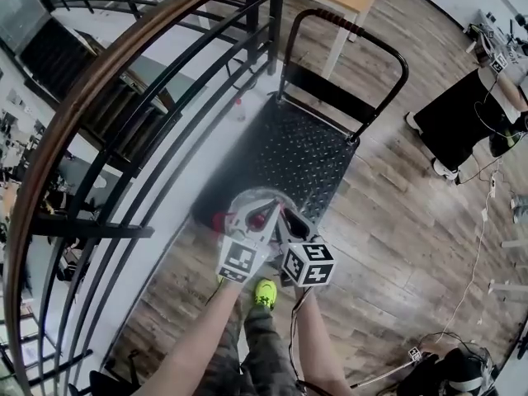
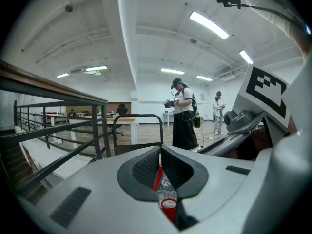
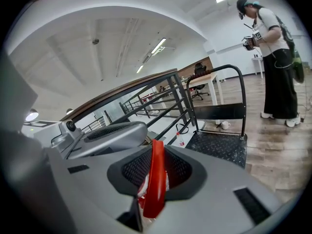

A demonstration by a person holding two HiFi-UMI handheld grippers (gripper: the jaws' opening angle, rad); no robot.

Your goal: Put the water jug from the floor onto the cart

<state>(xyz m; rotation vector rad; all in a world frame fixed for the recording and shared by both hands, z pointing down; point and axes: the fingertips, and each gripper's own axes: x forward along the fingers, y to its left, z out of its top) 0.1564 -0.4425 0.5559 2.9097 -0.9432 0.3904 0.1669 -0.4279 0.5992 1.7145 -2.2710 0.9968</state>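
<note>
Both grippers meet over the near edge of the black, tread-plated flat cart (image 1: 301,147), whose black tubular push handle stands at its far end. The left gripper (image 1: 257,221) has its jaws nearly together, pinching a thin red plastic handle strap (image 2: 157,178). The right gripper (image 1: 280,221) has its jaws slightly wider, and they clamp the same red strap (image 3: 156,179) between the ribbed pads. Below them sits the pale, round-topped water jug (image 1: 252,200) with red fittings, at the near edge of the cart's deck, toward its left corner. Whether the jug rests on the deck or hangs just above it cannot be told. A dark metal railing with a brown wooden top rail (image 1: 124,81) runs along the cart's left side. On the wood-plank floor (image 1: 396,221) beyond the cart's right edge stands a person in a long black skirt (image 1: 466,118).
</note>
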